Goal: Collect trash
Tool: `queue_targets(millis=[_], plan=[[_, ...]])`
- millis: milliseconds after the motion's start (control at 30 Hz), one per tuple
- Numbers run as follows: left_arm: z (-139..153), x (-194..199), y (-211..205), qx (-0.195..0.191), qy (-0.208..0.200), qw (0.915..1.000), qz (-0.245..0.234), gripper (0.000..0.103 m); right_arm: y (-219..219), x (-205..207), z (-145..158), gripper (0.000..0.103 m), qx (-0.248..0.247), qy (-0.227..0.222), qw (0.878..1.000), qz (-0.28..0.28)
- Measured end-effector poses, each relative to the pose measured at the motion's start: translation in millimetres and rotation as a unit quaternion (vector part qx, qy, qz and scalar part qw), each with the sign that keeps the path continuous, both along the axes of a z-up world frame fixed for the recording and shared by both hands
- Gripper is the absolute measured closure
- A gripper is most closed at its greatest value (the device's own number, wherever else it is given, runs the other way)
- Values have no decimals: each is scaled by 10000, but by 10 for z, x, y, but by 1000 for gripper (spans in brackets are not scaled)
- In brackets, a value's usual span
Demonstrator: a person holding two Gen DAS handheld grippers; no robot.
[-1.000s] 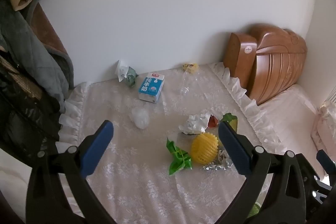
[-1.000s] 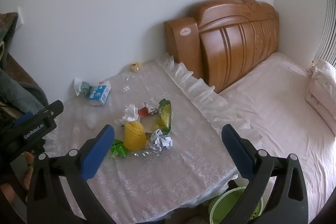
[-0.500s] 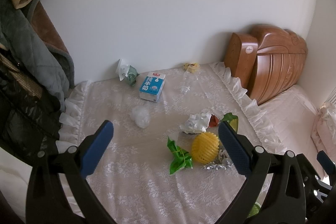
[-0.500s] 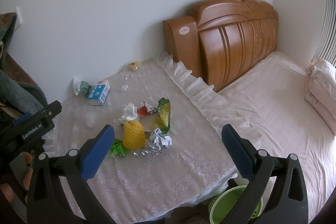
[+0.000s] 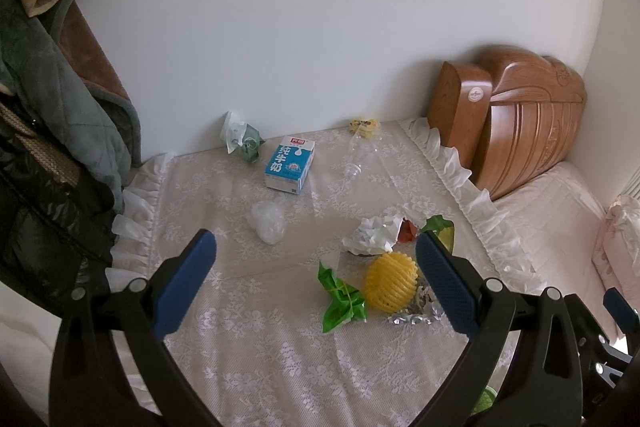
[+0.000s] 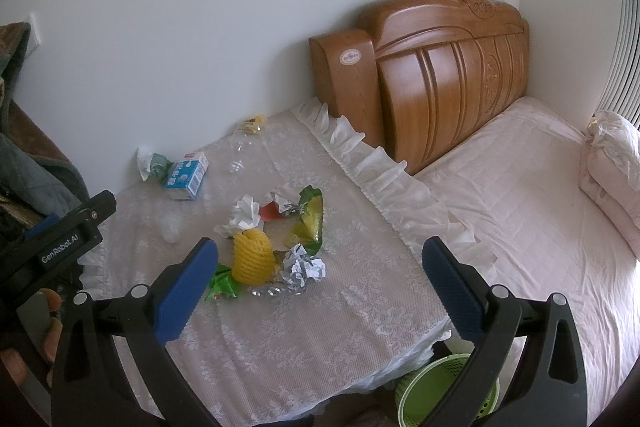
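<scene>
Both held high with jaws spread and empty, left gripper (image 5: 316, 267) nearer, just short of the yellow ball (image 5: 391, 281) (foil wad (image 6: 303, 263) beside it), right gripper (image 6: 320, 267) likewise.

green basket (image 6: 434, 385) half hidden behind right claw (image 6: 320, 277)

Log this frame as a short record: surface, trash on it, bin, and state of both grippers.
surface: table with a lace cloth, beside a bed
trash near centre: yellow foam net, green wrapper, crumpled foil, paper wad
trash near wall: milk carton, clear bottle
bin: green basket on the floor below the table edge
left gripper: jaws open, empty
right gripper: jaws open, empty
</scene>
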State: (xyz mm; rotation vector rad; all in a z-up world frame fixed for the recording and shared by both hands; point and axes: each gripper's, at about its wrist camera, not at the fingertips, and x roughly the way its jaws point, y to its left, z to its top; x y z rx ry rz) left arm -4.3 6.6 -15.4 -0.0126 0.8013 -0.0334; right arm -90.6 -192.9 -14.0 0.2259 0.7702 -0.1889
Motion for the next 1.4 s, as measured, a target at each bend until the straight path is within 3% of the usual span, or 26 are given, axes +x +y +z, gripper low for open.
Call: queue_targets(millis=[1400], plan=[[-64,-60,30,-28,68,10000,36,7,-3,11,-25,2,0,27,10000,11]])
